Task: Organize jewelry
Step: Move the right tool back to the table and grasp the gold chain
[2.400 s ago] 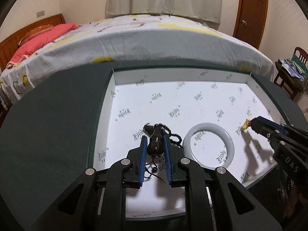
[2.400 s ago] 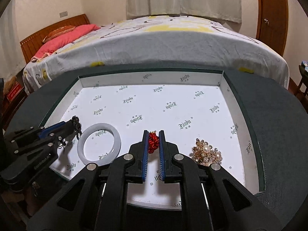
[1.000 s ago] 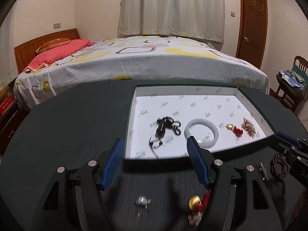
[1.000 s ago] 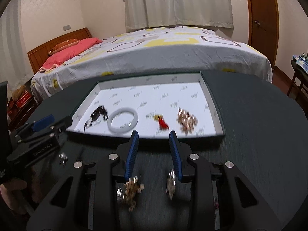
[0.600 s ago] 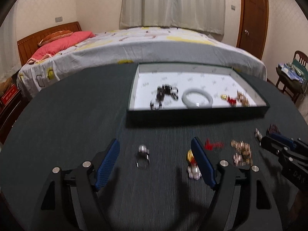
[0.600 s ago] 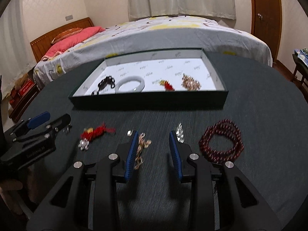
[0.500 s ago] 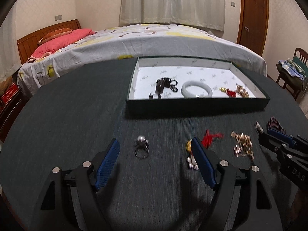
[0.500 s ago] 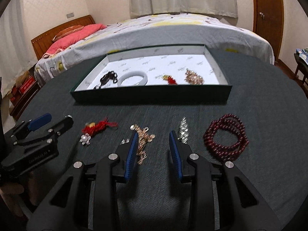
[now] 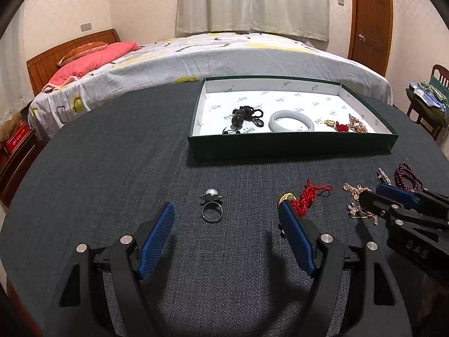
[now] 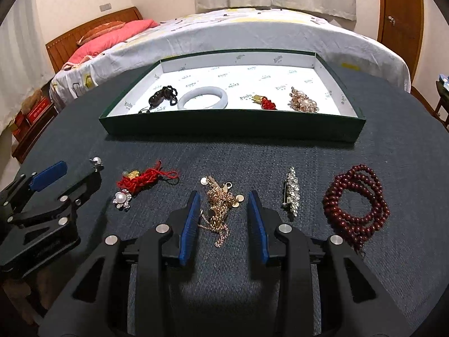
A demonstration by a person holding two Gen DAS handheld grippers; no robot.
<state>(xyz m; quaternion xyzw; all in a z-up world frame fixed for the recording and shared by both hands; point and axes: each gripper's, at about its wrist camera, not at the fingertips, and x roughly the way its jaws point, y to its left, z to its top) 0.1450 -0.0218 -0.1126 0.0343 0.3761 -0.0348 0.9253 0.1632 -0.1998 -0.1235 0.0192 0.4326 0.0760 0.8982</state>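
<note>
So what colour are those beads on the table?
Dark red. The beads show best in the right wrist view.

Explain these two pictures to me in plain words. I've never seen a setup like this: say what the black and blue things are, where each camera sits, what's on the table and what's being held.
No robot here: a person holds a two-finger gripper in each hand, each with a wide-angle camera looking along its blue-padded fingers. One picture comes from the left gripper, the other from the right gripper; each also catches the other at its edge.

On the dark table stands a green tray already holding a black pendant, a pale bangle, a small red charm and a pearl brooch.

Still loose on the table: a pearl ring, a red tassel, a gold chain, a silver pin and dark red beads.

Neither holds anything. Both are open, the right around the chain, the left's jaws just widened behind the ring.
</note>
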